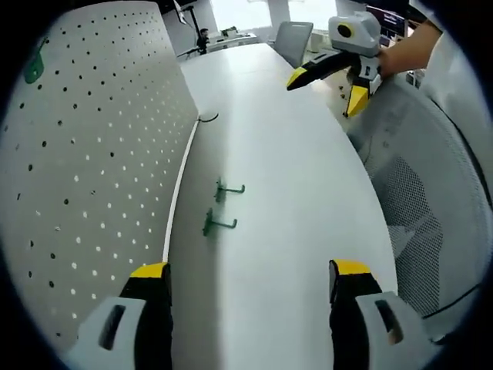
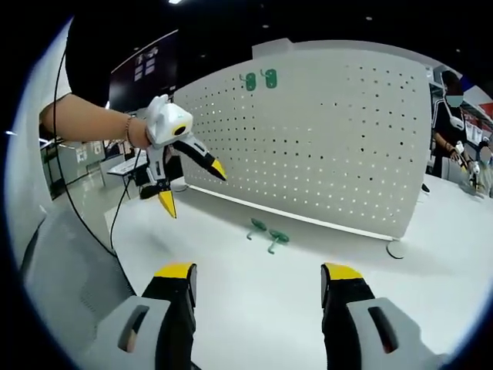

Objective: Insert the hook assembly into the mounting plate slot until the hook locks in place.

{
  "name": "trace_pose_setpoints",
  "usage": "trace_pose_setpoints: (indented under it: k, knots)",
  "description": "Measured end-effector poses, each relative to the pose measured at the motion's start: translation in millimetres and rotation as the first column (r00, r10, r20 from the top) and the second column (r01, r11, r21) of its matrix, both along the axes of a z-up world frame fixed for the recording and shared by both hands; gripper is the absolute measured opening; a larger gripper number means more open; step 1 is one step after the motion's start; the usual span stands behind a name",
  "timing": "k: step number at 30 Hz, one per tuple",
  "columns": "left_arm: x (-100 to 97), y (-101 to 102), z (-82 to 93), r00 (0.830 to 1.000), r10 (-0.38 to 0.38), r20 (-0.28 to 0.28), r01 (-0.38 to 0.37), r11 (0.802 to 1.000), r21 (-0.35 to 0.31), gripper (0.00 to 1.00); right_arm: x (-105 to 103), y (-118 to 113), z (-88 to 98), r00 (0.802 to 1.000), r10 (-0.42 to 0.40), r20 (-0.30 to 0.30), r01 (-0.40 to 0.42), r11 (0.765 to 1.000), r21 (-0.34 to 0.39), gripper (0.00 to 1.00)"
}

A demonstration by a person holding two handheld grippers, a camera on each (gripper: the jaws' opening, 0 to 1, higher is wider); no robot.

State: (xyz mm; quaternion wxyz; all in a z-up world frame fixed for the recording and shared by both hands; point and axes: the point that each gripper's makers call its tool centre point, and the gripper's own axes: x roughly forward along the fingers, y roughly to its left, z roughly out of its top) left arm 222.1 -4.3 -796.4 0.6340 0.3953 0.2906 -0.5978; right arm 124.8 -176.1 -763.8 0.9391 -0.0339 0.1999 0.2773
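Green hooks point(image 1: 222, 206) lie on table point(image 1: 293, 231) — ahead of both spread, empty grippers point(image 1: 250, 281) point(image 2: 258, 281).

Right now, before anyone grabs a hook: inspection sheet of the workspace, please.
Surface: white table, bare apart from the hooks.
Job's things: two green hooks lying loose on the table near the pegboard; two green hooks already mounted near its top edge.
Clutter: small round white disc by the pegboard's foot.
Grippers: left gripper and right gripper both open, holding nothing.
Cables: thin dark cable hanging by the person's arm.
Surroundings: mesh chair, another person at the table's far end.
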Motion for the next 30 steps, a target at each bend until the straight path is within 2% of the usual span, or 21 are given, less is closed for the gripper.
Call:
trace_pose_setpoints:
  k: [9, 17, 30]
  knots:
    - [11.8, -5.1, -4.0, 0.999, -0.034, -0.001, 0.034, 0.999, 0.032, 0.87, -0.7, 1.5, -1.9, 1.000, 0.008, -0.007, -0.008, 1.000, 0.002, 0.64]
    - [23.5, -11.0, -3.9, 0.998, -0.060, 0.003, 0.060, 0.997, 0.052, 0.87, -4.7, 12.5, -5.7, 0.998, 0.064, -0.006, -0.064, 0.997, -0.053, 0.65]
    - [39.9, -20.4, -9.3, 0.994, -0.109, 0.004, 0.108, 0.990, 0.087, 0.86, -5.7, 12.7, -9.0, 0.997, 0.069, -0.021, -0.070, 0.996, -0.057, 0.66]
